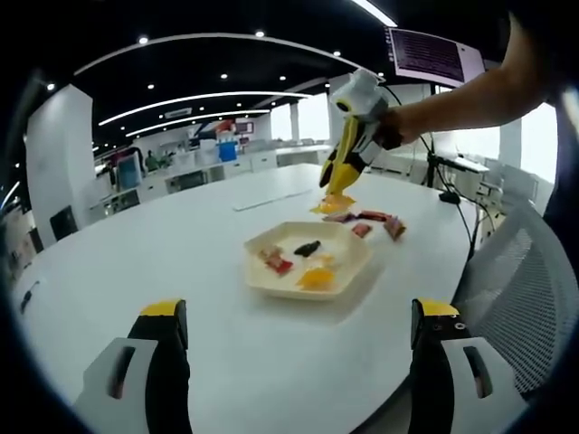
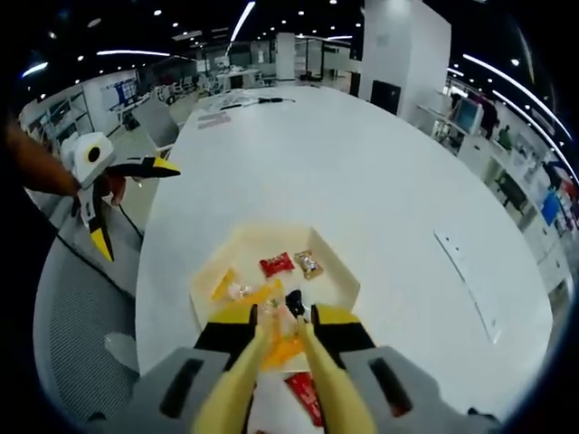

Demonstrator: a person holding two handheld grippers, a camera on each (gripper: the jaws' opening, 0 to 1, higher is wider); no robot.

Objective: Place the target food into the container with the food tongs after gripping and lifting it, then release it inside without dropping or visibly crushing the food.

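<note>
Orange-yellow food packet [image 2: 282, 348] sits pinched at the tips of my yellow plastic tongs [image 2: 288, 362], low over the white table [image 2: 362, 181] just short of the cream hexagonal tray [image 2: 339, 271]. My right gripper [image 2: 282, 336] squeezes the tongs' arms. Tray already holds a red wrapper, a dark piece and yellow packets. More wrapped snacks [image 1: 371, 220] lie beside it. Left gripper [image 1: 298, 330]: jaws wide apart, empty, well back. Grip looks made; lift, carry and release remain.

Yellow food tongs [image 2: 282, 348] angled down over an orange snack packet [image 2: 282, 348], seemingly pinching it, just beside a cream hexagonal container [image 1: 348, 282] holding several wrapped snacks [image 1: 276, 260].
</note>
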